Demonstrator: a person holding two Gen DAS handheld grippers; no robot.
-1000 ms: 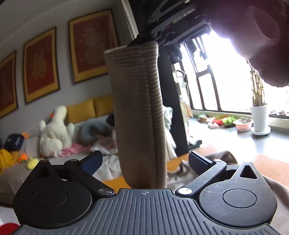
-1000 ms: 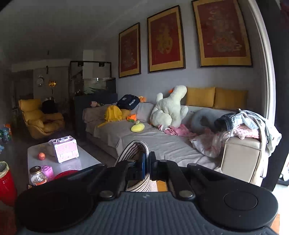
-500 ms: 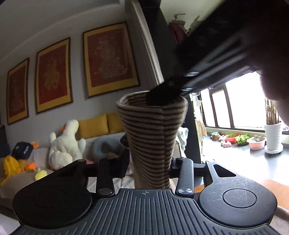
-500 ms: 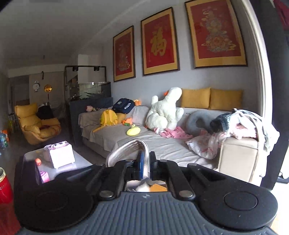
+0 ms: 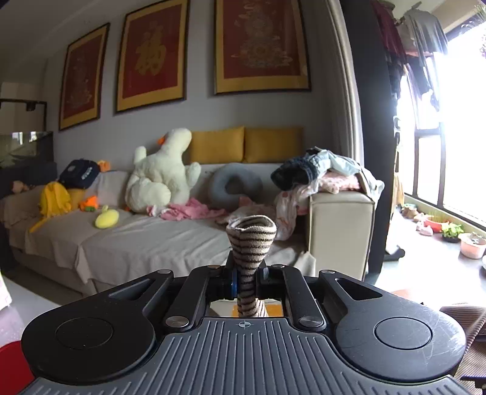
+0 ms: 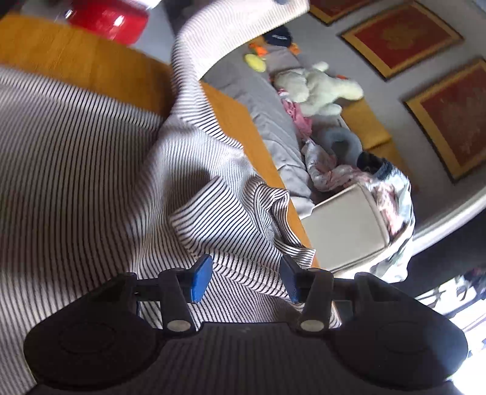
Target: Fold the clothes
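A beige garment with thin dark stripes lies rumpled on an orange-brown table. My left gripper is shut on the garment's sleeve cuff, which stands up between the fingers, held in the air facing the sofa. In the right wrist view the sleeve rises from the garment toward the top of the frame. My right gripper is open, tilted down just over a folded part of the garment near the table's edge, with cloth between the blue pads.
A grey sofa across the room holds a white plush duck, yellow cushions, bags and a pile of clothes. A red bin stands beyond the table. A window with plants is at right.
My left gripper has closed on the cuff. My right gripper has let go of the cuff, opened, and swung down over the garment on the table.
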